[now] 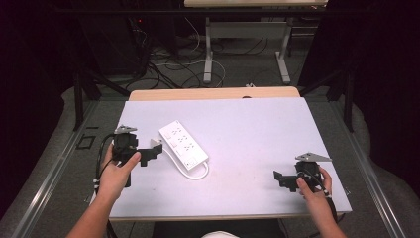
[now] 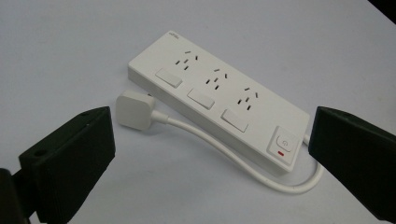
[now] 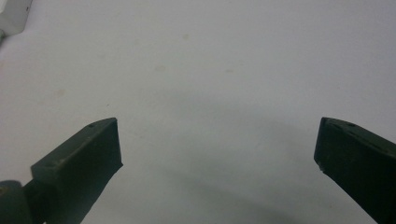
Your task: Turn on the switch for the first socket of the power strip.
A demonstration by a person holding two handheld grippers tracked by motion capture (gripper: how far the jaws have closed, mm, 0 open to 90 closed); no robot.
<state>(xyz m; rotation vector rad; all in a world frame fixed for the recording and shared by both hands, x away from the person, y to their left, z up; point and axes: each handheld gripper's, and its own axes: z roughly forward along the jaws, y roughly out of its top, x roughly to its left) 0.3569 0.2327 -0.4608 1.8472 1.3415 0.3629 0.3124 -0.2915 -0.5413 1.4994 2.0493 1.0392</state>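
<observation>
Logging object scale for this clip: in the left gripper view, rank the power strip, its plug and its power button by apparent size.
1. power strip
2. plug
3. power button; the plug looks only slightly larger.

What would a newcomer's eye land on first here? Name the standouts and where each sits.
The white power strip lies slanted on the left half of the pale table, its cord looping round the near end to a flat white plug beside it. The left hand-held gripper sits just left of it, jaws open toward the strip. The right hand-held gripper rests open near the table's right front corner, over bare surface.
</observation>
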